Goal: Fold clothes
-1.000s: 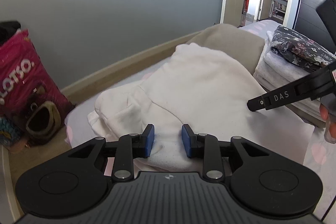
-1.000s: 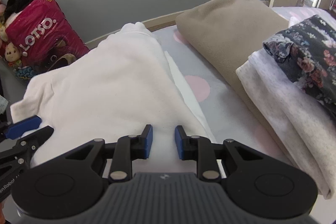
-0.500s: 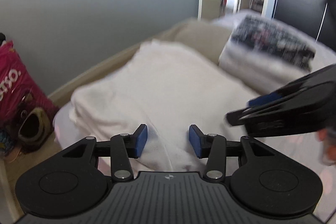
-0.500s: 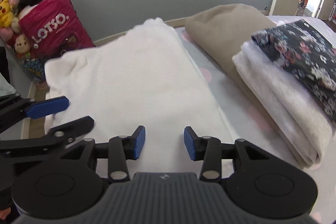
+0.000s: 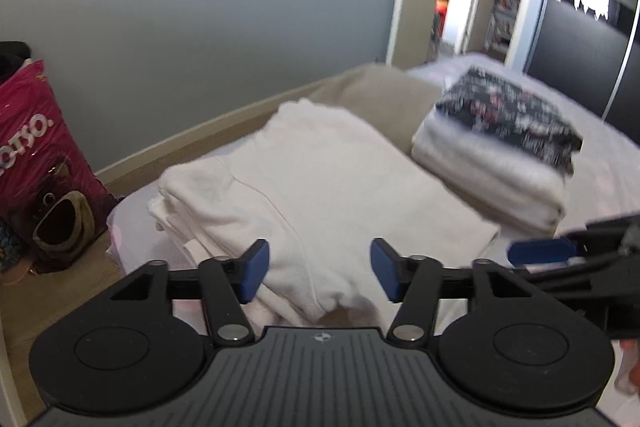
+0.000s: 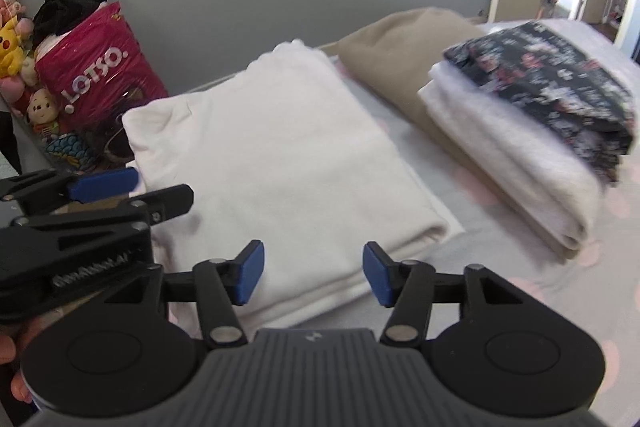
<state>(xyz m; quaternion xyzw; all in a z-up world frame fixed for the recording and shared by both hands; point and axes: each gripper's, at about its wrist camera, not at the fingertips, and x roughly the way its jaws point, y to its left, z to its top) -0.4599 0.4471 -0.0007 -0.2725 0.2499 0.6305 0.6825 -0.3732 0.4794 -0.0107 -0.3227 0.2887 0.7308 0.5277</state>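
Observation:
A folded cream fleece garment (image 5: pixel 320 179) (image 6: pixel 276 155) lies flat on the bed. My left gripper (image 5: pixel 319 273) hovers open above its near edge, nothing between the blue pads. My right gripper (image 6: pixel 313 274) is also open, raised over the garment's near right corner and touching nothing. In the right wrist view the left gripper (image 6: pixel 120 193) shows at the left edge, held by a hand. In the left wrist view the right gripper's blue fingertip (image 5: pixel 540 251) shows at the right edge.
A stack of folded clothes (image 6: pixel 532 131) (image 5: pixel 496 151), a floral piece on top of pale grey ones, sits right of the garment. A beige folded item (image 6: pixel 400 51) lies behind. A pink LOTSO bag (image 6: pixel 100 75) and plush toys (image 6: pixel 12 43) stand on the floor at left.
Both grippers have opened wide and pulled back and up from the cream garment, which now lies released and flat on the bed.

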